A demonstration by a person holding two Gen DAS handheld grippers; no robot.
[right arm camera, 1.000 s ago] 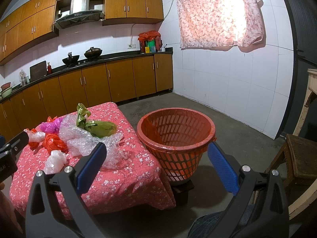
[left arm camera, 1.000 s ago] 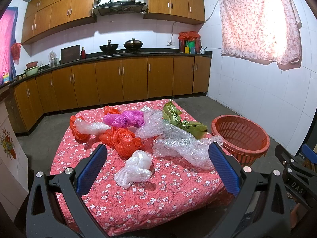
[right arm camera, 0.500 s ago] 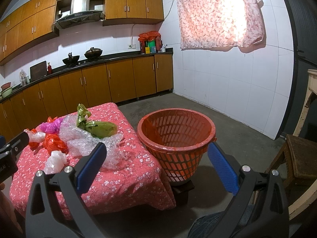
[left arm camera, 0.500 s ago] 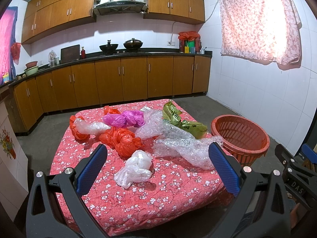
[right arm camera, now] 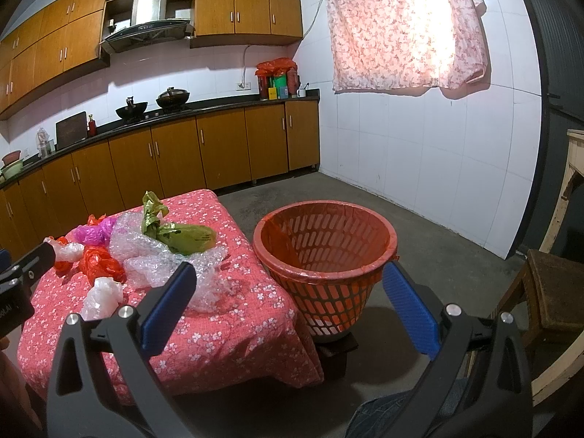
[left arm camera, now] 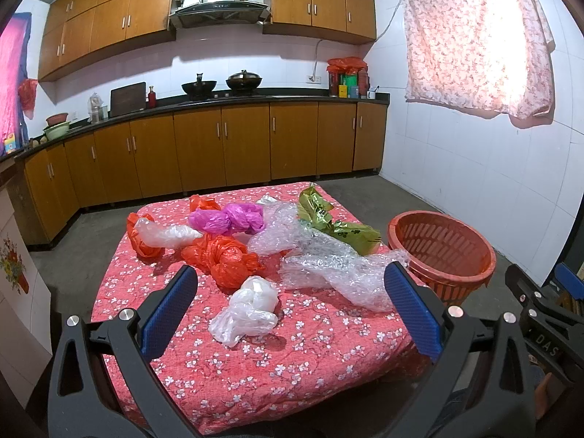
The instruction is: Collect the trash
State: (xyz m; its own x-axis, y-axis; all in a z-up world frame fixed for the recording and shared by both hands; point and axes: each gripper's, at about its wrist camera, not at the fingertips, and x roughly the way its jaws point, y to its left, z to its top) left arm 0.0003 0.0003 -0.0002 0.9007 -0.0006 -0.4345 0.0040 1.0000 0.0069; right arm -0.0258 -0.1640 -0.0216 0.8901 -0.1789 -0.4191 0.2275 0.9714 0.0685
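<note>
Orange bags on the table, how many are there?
3, I think. One big orange bag in the middle, one at the left edge around a clear bag, and one peeking out behind the pink bag. More could hide under the bubble wrap.

Nothing you can point to has changed over the last second. Your left gripper [left arm camera: 291, 303] hangs in the same spot above the red flowered cloth, jaws as wide apart as before. Your right gripper [right arm camera: 288, 301] likewise has not shifted before the orange slotted plastic basket [right arm camera: 325, 255], and no bag has moved.
</note>
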